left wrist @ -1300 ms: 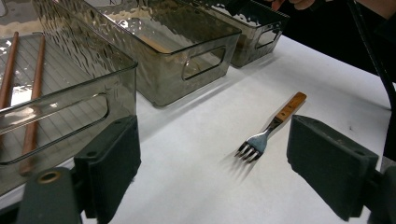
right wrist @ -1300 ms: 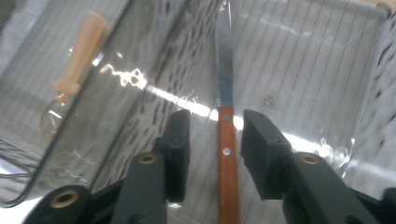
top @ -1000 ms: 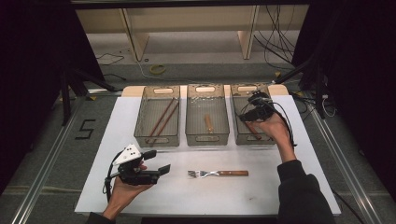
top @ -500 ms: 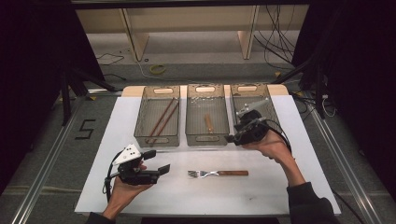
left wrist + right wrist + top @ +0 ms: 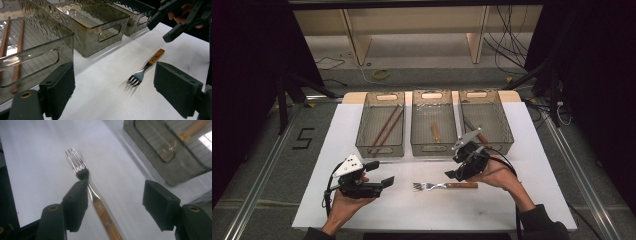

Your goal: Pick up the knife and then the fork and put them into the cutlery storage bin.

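White table (image 5: 362, 210), three bins (image 5: 434, 125) partly filled. Fork (image 5: 444, 186) still unsorted; right gripper (image 5: 457, 172) jaws wide over handle, left gripper (image 5: 379, 175) wide, idle.

We see a silver fork (image 5: 445, 185) with a brown wooden handle on the white table (image 5: 412, 210). The 3 bins (image 5: 433, 122) are smoky grey, and both grippers' jaws are black.

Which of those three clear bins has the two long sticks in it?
The leftmost bin, farthest from the right gripper; the middle bin holds one short wooden piece.
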Available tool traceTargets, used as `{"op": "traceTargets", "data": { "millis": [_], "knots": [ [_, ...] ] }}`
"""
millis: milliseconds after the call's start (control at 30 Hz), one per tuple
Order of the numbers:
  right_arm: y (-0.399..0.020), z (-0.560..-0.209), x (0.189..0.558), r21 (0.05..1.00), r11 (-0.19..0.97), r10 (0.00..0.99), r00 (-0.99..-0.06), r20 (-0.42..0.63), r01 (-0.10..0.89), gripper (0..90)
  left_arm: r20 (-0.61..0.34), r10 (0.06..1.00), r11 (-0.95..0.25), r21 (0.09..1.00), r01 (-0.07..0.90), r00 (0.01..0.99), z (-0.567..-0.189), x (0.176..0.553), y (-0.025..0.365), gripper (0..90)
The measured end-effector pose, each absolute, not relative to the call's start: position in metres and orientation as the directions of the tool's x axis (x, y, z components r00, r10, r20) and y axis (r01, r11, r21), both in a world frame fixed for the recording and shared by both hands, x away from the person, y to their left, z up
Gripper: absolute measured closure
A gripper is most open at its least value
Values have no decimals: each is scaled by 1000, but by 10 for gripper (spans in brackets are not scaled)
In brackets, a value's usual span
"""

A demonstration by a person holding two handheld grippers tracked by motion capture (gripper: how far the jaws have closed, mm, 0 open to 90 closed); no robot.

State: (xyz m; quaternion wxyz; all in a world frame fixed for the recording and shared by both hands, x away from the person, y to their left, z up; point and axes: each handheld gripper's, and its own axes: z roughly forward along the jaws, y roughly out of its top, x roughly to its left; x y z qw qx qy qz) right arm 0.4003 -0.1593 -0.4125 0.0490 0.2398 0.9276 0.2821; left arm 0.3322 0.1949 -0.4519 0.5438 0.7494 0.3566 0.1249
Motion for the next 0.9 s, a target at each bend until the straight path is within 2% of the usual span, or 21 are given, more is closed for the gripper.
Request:
{"op": "traceTargets", "data": {
  "millis": [633, 900],
  "knots": [
    [-157, -439, 394, 448, 795, 439, -898, 43, 410, 398, -191, 658, -166, 907, 388, 728, -452, 330, 193, 166],
    [-156, -445, 395, 435, 817, 408, -913, 31, 379, 443, -191, 659, -165, 907, 388, 727, -452, 330, 192, 164]
  ]
}}
